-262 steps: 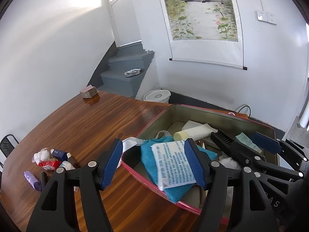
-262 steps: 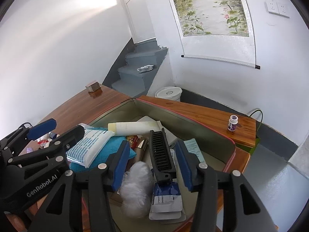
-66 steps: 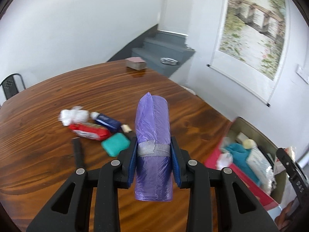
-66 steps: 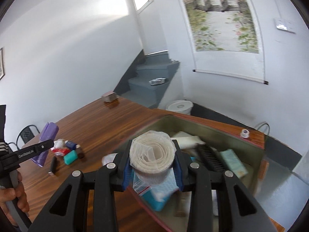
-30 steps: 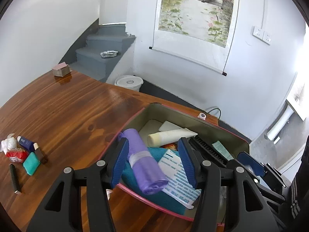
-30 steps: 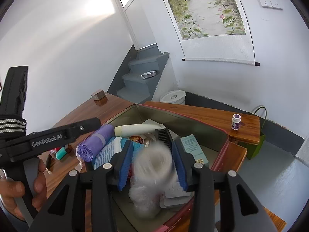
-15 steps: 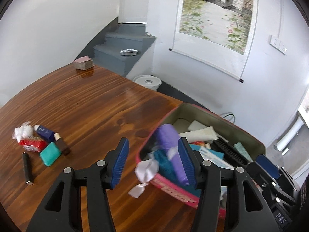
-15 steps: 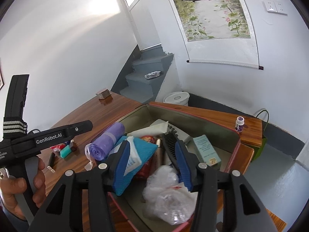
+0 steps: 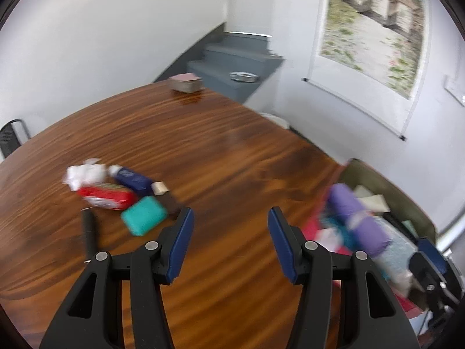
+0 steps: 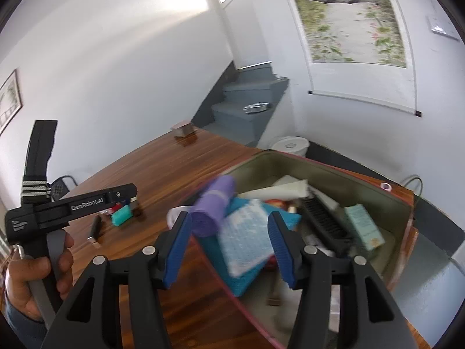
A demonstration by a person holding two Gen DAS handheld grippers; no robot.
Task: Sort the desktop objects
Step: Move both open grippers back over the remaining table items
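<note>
Desktop objects lie in two groups: a loose cluster on the wooden tabletop (image 9: 203, 157) and a heap inside an open storage box (image 10: 386, 200) with a pink rim and olive lining. The cluster, blurred in the left wrist view, holds a white crumpled wad (image 9: 84, 173), a red packet (image 9: 106, 197), a dark blue tube (image 9: 132, 179), a small beige piece (image 9: 159, 187), a teal block (image 9: 144, 215) and a black pen-like stick (image 9: 88, 232); most of them touch or lie just beside each other.

Inside the box, a purple roll (image 10: 213, 209) with a pale band leans at the near-left corner, over a teal cloth (image 10: 232, 258). A white printed pack (image 10: 247, 235) lies on the cloth. Further right sit a black comb (image 10: 325, 221), a pale green carton (image 10: 364, 226) and a white tube (image 10: 279, 190).

The left gripper (image 9: 229, 240) hovers over bare tabletop between cluster and box, jaws wide and empty. The right gripper (image 10: 229, 247) hangs above the box's near-left edge, jaws also wide and empty.
</note>
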